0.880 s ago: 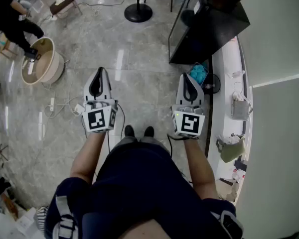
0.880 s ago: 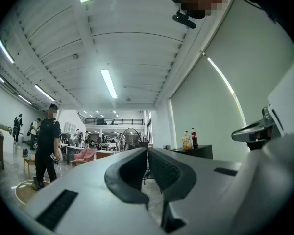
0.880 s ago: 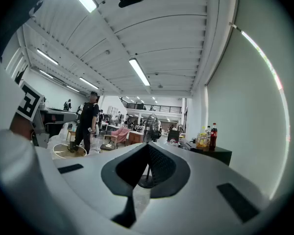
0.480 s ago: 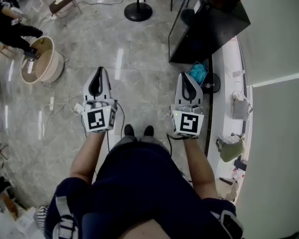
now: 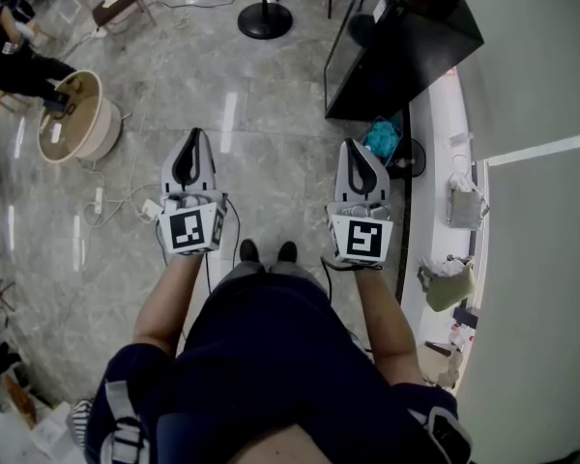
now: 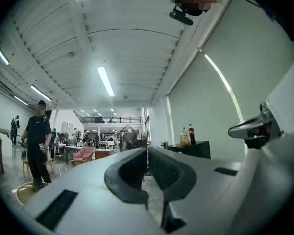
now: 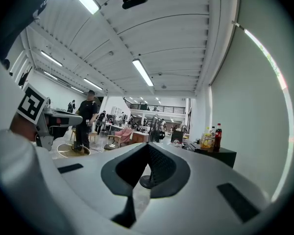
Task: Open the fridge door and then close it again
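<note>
Marble floor [image 5: 271, 95]; left gripper [image 5: 192, 141] and right gripper [image 5: 361, 151] closed on nothing. Probable black fridge [image 5: 406, 51] upper right, ahead of jaws; right gripper nearer.

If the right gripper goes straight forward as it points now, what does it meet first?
Most likely the standing fan, well ahead of the shut tongs of the right gripper; the way before it looks free. The black cabinet stands off to the right. Depth is hard to judge.
</note>
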Demonstrator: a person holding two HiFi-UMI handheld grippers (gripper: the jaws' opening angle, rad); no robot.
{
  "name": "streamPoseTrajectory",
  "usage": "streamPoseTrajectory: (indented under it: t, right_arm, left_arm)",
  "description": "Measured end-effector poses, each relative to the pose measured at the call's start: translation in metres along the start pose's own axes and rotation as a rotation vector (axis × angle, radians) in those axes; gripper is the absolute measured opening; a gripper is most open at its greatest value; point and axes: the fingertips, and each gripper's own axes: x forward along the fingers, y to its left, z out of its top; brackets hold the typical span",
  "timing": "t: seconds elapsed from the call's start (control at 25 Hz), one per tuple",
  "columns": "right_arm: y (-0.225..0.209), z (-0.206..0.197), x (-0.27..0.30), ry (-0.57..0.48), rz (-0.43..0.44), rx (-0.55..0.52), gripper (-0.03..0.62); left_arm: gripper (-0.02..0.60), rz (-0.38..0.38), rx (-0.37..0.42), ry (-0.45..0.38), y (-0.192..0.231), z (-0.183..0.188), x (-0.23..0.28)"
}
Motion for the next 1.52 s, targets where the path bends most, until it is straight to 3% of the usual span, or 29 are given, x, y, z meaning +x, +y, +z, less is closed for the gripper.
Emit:
streamPoseTrajectory:
  t: [0.44, 0.56, 0.92, 1.28, 1.52]
  right_arm:
    - [-0.004, -0.003, 0.003, 0.009, 0.01, 0.004, 0.018]
    - [-0.005, -0.003, 0.002, 0.01, 0.018, 0.008, 0.02]
    - [-0.029, -0.007, 0.002, 0.004, 0.053, 0.02, 0.018]
    - [-0.038, -0.015, 0.009, 0.007, 0.126, 0.023, 0.018]
    - [-0.048, -0.031, 0.042, 0.04, 0.113, 0.011, 0.018]
  left_arm:
    - [0.038, -0.079, 0.0, 0.03, -0.018, -0.007, 0.01]
    - [0.165, -0.094, -0.006, 0.027, -0.023, -0.007, 0.013]
    - [0.271, -0.104, -0.001, 0.02, -0.043, -0.008, 0.033]
    - [0.284, -0.058, 0.009, 0.05, -0.047, -0.02, 0.058]
    - [0.284, -0.092, 0.01, 0.066, -0.047, -0.033, 0.103]
